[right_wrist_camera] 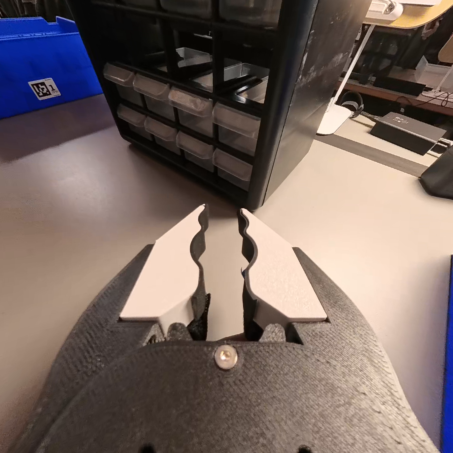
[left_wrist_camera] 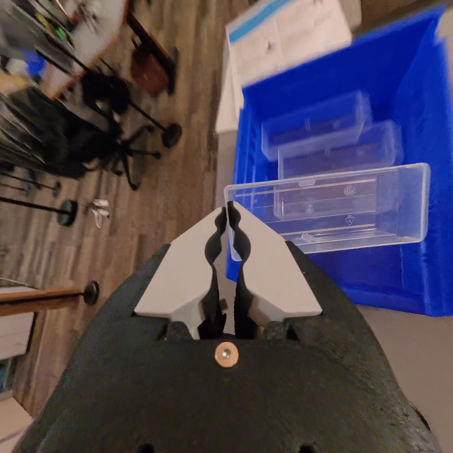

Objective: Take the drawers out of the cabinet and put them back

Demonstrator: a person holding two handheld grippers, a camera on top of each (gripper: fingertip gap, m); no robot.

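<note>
My left gripper (left_wrist_camera: 226, 210) is shut on the end wall of a clear plastic drawer (left_wrist_camera: 343, 208) and holds it over the blue bin (left_wrist_camera: 367, 73). Two more clear drawers (left_wrist_camera: 316, 122) lie inside that bin. My right gripper (right_wrist_camera: 221, 213) is open and empty above the grey table, just in front of the black drawer cabinet (right_wrist_camera: 282, 110). The cabinet's lower two rows hold clear drawers (right_wrist_camera: 191, 103); several slots above them stand open with nothing in them.
The blue bin shows again at the left of the right wrist view (right_wrist_camera: 36, 61), with a square marker sticker. A blue edge (right_wrist_camera: 447, 343) runs along the right side. A black object (right_wrist_camera: 438, 176) lies on the table at right. Office chairs and stands (left_wrist_camera: 98, 110) are on the wooden floor.
</note>
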